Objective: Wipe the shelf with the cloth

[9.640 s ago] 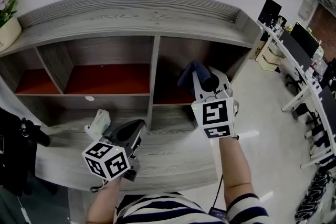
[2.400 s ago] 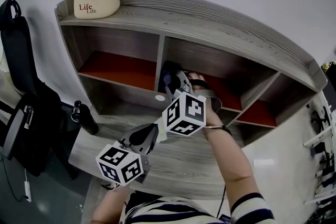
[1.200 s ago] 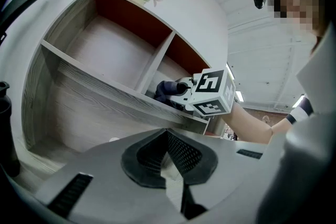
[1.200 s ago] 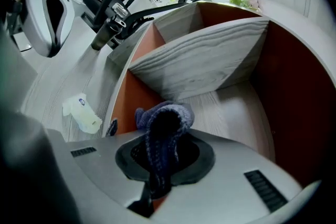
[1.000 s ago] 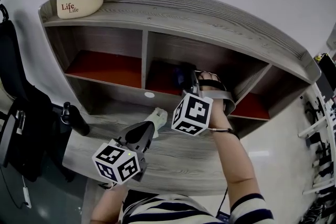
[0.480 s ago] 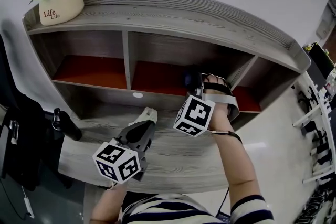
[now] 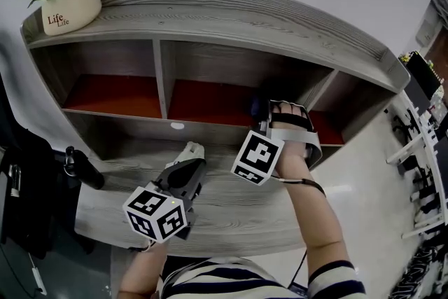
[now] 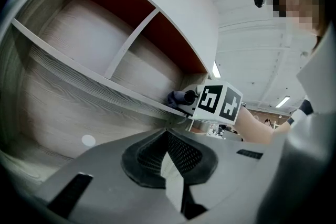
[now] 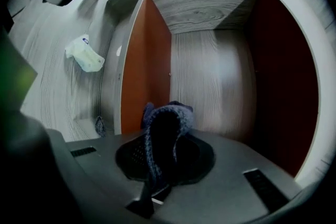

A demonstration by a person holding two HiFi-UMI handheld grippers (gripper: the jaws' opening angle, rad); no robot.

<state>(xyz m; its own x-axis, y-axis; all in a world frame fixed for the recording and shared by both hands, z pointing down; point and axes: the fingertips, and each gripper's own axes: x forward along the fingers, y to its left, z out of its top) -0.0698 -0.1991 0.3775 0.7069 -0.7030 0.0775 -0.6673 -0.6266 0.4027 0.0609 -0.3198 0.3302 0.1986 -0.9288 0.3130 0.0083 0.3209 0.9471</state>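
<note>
Leftward, the left gripper point(image 7: 190, 168) hangs over the desk point(image 7: 241, 215), jaws together and empty, a white wad point(image 7: 190, 149) just beyond. Rightward, the right gripper point(image 7: 269, 110) clamps the dark cloth point(image 7: 256, 105) inside the shelf's point(image 7: 245, 17) middle compartment, at its right end.

Middle bay of the shelf point(image 7: 210, 21) is boxed in by one divider point(image 7: 157, 77) at 9 o'clock and another divider point(image 7: 316, 93) at 3. The 3 o'clock end is taken up by the right gripper point(image 7: 266, 110) and cloth point(image 9: 167, 113); the 9 o'clock stretch is open. A crumpled wipe point(image 7: 190, 150) is parked on the desk point(image 7: 238, 210) at 6.
</note>
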